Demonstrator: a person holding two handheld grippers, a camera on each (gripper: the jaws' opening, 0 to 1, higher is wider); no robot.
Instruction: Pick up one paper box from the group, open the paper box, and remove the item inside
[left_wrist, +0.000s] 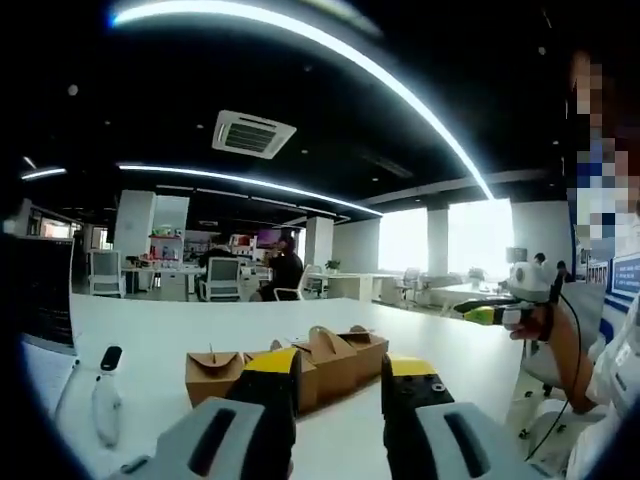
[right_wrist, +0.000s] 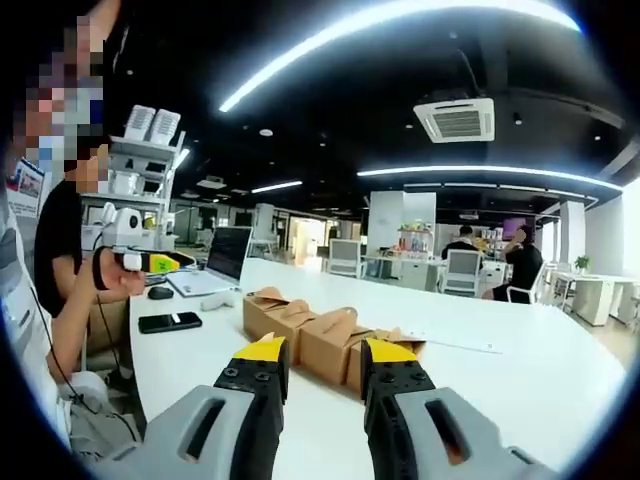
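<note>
While both tools wait low over the white table (left_wrist: 150, 330), the brown paper boxes (left_wrist: 300, 362) sit in a row in the lower middle of the left gripper view, just past the jaw tips. The left gripper (left_wrist: 340, 385) has its jaws apart and holds nothing. Its yellow tips cover part of the middle box. In the right gripper view the same boxes (right_wrist: 300, 330) lie in the lower middle, and the right gripper (right_wrist: 315, 375) is spread open and empty too. Its tips hide the bottom of the nearest boxes. How many boxes there are is hard to tell. At the left a black phone (right_wrist: 170, 322) lies on the table. A person's hand (right_wrist: 120, 275) there holds a small white and yellow thing, too small to make out. Far-off people at desks are blurry
</note>
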